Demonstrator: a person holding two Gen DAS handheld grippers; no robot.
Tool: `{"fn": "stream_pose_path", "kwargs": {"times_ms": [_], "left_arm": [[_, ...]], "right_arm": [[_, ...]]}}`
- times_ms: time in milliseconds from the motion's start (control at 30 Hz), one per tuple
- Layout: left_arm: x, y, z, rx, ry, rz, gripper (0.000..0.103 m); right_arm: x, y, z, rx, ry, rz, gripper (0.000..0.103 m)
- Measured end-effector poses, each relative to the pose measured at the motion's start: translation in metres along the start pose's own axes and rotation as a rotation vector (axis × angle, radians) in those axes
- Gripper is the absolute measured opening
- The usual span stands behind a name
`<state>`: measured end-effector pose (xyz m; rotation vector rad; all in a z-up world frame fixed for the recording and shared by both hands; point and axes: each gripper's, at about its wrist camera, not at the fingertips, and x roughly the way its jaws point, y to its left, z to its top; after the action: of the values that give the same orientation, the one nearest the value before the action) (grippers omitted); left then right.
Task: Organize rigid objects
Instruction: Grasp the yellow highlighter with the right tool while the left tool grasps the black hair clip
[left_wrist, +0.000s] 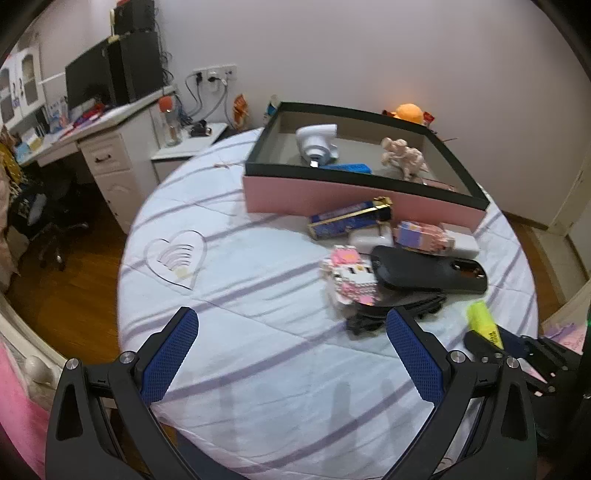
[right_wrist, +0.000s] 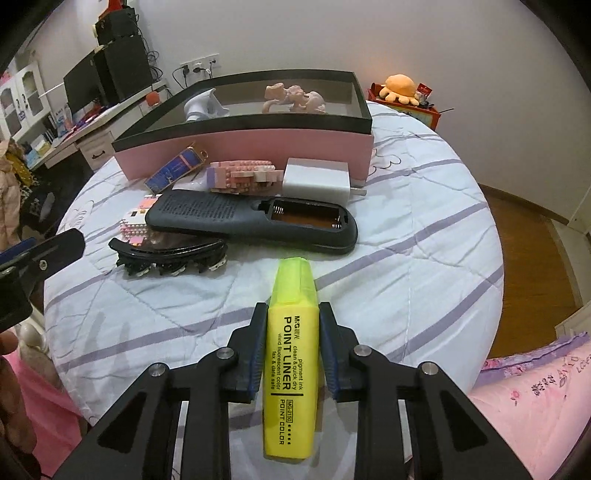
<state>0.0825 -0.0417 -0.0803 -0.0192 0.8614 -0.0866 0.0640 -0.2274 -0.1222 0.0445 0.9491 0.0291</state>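
My right gripper is shut on a yellow highlighter, cap pointing forward, held above the quilted bed; it also shows in the left wrist view. My left gripper is open and empty over the quilt. Ahead lie a black remote with its battery bay open, a black hair claw, a pink brick figure, a pink brick block, a white charger and a blue-gold box. Behind them stands a pink box with a black rim, holding a white hair dryer and a beige figurine.
The round bed drops to wooden floor at left and right. A desk with a monitor stands far left. An orange plush sits behind the box. A pink pillow lies at lower right.
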Motion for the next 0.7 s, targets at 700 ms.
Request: {"fn": "stream_pose_path", "kwargs": {"times_ms": [700], "left_arm": [[0.057,-0.031,-0.002,-0.06,0.079,-0.146,0.091]], "right_arm": [[0.002,-0.011,0.003,0.009,0.003,0.053,0.027]]}}
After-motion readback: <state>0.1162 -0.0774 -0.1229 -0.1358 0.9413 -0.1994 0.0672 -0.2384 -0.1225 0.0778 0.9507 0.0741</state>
